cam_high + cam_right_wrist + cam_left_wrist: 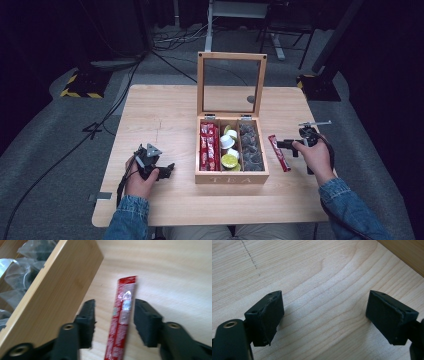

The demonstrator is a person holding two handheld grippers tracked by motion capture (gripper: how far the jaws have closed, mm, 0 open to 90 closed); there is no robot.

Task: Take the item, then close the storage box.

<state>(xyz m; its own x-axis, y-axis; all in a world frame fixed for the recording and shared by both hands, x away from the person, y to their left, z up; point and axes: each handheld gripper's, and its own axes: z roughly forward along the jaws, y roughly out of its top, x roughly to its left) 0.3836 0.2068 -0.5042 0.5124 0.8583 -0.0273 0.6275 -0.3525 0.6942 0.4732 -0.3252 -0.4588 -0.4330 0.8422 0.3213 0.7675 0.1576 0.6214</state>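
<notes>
Centrally on the wooden table (165,115) stands a wooden tea box (231,176) with its glass-paned lid (231,82) raised upright at the back. Its three compartments run side by side: red sachets (208,146) in the left one, white and lime-green capsules (229,149) in the middle one, and clear-wrapped dark packets (250,147) in the right one.

Just beside the box's right wall, a single red stick sachet (279,153) lies flat on the table, its length running roughly front to back. The right gripper (286,145), held in the person's right hand (316,159), points at it from the right. As the right gripper view shows, the red stick sachet (121,322) lies between the two black jaws, which stand apart on either side of it; the right jaw is close against the sachet's edge, the left jaw clearly off it, so the jaws are not clamped. The box wall (53,292) rises just to the left.

Left of the box, the left gripper (169,170) rests low over the table in the person's left hand (140,181). Its own view shows the left gripper (324,317) with jaws spread wide over bare wood, holding nothing.
</notes>
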